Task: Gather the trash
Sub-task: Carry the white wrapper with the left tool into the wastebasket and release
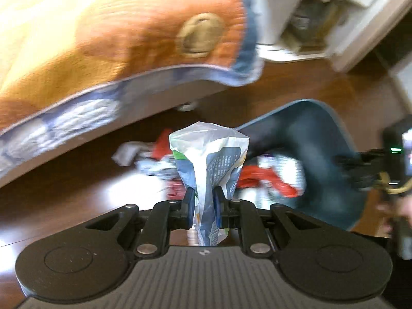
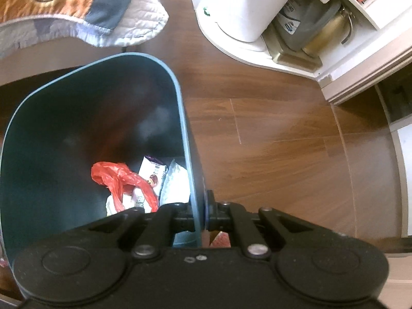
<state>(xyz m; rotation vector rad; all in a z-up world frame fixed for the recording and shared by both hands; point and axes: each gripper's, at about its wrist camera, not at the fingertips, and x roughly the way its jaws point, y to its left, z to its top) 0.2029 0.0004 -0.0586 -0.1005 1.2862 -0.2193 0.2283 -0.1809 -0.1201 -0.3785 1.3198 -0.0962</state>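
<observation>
My left gripper [image 1: 203,200] is shut on a crumpled white, blue and green paper wrapper [image 1: 208,157] and holds it above the wooden floor, left of the dark teal trash bin [image 1: 316,134]. More trash [image 1: 154,157], red, white and blue, lies blurred on the floor beyond it. My right gripper [image 2: 200,216] is shut on the right wall of the trash bin [image 2: 184,118], one finger inside and one outside. Inside the bin lie a red plastic bag [image 2: 121,177], a purple and white wrapper [image 2: 153,168] and white packaging [image 2: 175,182].
An orange and blue quilted blanket [image 1: 103,38] hangs over the bed edge at upper left; it also shows in the right wrist view [image 2: 64,5]. A white shelf unit [image 2: 296,38] with white cylinders, a grey container and books stands at the upper right. Wooden floor [image 2: 283,141] lies right of the bin.
</observation>
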